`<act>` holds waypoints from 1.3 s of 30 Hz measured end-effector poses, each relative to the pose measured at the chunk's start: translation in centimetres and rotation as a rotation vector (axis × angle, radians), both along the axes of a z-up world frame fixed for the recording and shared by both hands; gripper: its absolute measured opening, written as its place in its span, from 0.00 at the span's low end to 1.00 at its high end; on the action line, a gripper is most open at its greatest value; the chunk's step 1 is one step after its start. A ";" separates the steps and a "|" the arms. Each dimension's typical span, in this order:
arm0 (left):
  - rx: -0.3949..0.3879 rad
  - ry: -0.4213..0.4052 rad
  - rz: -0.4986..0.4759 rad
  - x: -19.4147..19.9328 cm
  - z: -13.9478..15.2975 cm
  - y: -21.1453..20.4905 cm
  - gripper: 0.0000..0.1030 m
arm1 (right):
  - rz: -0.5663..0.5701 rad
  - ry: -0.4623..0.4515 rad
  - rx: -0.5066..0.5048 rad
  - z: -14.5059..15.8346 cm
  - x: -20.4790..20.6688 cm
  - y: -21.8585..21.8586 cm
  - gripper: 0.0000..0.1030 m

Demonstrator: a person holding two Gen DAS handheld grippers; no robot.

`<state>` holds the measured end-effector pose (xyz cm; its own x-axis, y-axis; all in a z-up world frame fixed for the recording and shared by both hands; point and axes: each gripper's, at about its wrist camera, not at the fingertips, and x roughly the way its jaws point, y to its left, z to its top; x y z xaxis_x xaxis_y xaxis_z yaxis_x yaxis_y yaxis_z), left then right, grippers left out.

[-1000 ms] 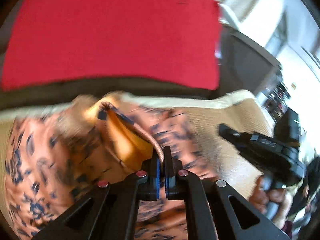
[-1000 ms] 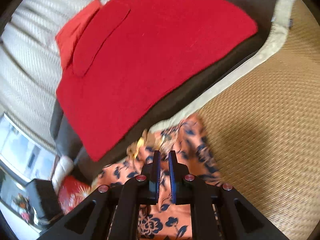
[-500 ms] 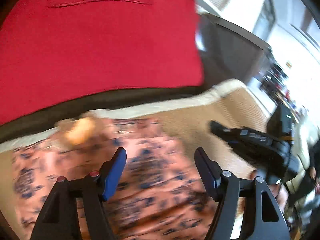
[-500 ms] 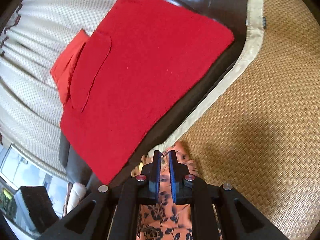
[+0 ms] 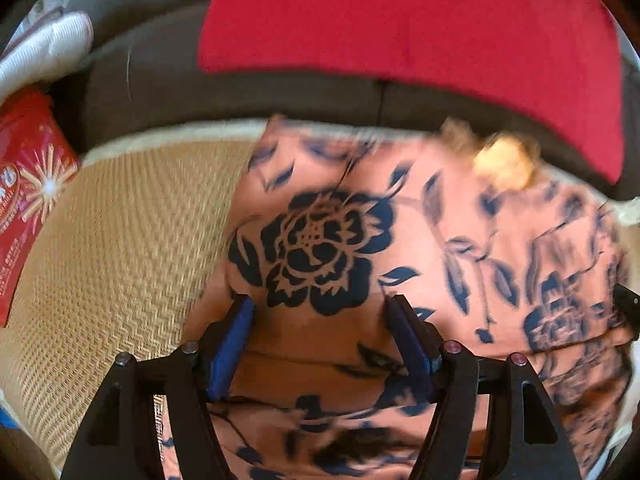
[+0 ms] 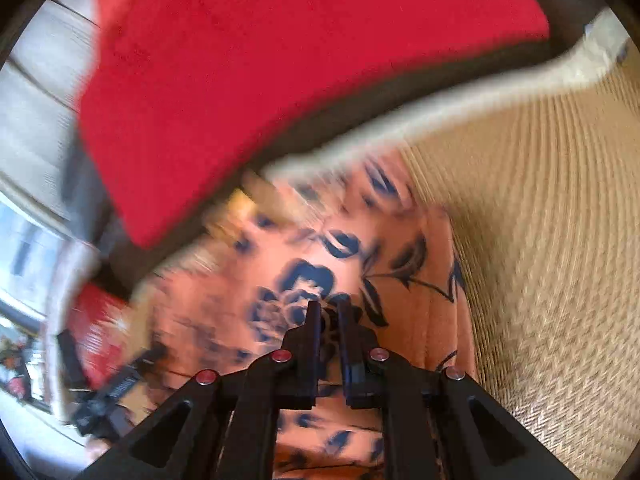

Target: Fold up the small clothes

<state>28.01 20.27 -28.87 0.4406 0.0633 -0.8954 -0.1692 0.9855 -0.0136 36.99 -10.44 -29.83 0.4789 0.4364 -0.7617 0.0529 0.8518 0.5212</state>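
Observation:
An orange garment with dark blue flowers (image 5: 400,248) lies folded on a woven straw mat (image 5: 120,240). It also shows in the right wrist view (image 6: 320,280). My left gripper (image 5: 320,312) is open and empty, its jaws wide apart just above the garment's near part. My right gripper (image 6: 329,312) hangs over the garment with its jaws almost together and a narrow gap between them; I see no cloth between them. A yellow lining patch (image 5: 504,164) shows at the garment's far edge.
A red cushion (image 5: 400,20) leans on the dark sofa back (image 5: 160,68) behind the mat. A red printed box (image 5: 28,184) lies at the mat's left. The mat (image 6: 540,240) extends to the right of the garment. The left gripper's body (image 6: 116,396) shows at lower left.
My left gripper let go of the garment's collar, opened wide and swung left over the garment. My right gripper stayed nearly shut and swung back over the garment. The garment now lies flatter.

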 end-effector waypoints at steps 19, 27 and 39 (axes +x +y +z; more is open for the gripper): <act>-0.056 -0.114 -0.011 -5.4 4.7 4.3 0.69 | 0.147 -0.128 -0.046 1.4 -2.6 4.7 0.16; -0.031 -0.178 -0.010 -17.4 6.5 6.0 0.75 | 0.123 -0.227 -0.026 3.0 -10.5 0.2 0.82; -0.208 -0.004 -0.010 -26.4 0.2 7.9 0.75 | 0.023 0.002 0.072 -2.5 -24.6 -6.9 0.82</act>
